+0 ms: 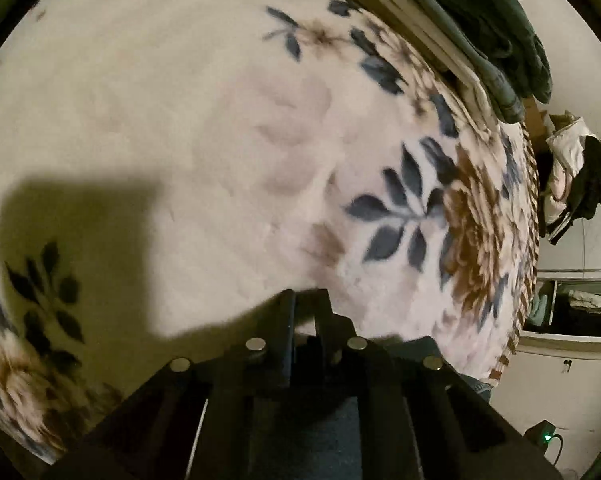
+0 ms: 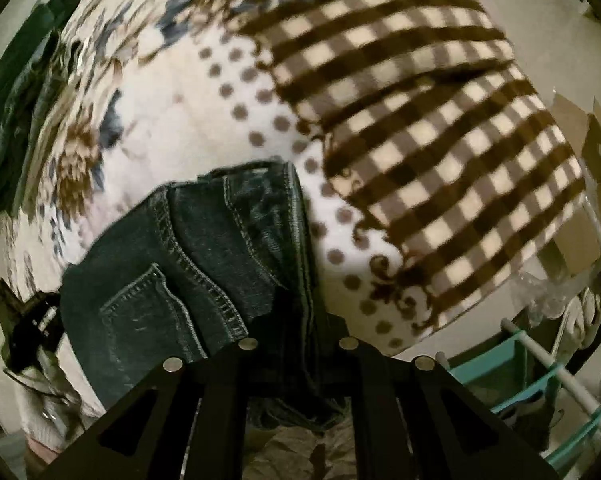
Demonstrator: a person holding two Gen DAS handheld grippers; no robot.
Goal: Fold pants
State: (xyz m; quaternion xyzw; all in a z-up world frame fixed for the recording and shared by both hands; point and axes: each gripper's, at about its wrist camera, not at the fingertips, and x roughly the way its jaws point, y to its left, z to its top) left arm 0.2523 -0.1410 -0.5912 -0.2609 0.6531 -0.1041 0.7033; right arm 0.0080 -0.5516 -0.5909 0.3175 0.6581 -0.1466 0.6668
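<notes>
Dark blue jeans (image 2: 204, 248) hang bunched in the right wrist view, back pocket and seams showing, above the bed's floral blanket (image 2: 112, 128). My right gripper (image 2: 300, 320) is shut on the jeans' fabric, which runs down between its fingers. In the left wrist view my left gripper (image 1: 306, 300) hovers over the cream floral blanket (image 1: 180, 120) with its fingers close together; a strip of dark denim (image 1: 320, 432) lies under the gripper body, and whether the tips pinch it is hidden.
A brown checked blanket (image 2: 420, 120) covers the bed's right part. Folded dark clothes (image 1: 480, 20) are stacked at the bed's far edge. A cardboard box (image 2: 580, 184), a teal rack (image 2: 520, 368) and shelves (image 1: 572, 300) stand beside the bed.
</notes>
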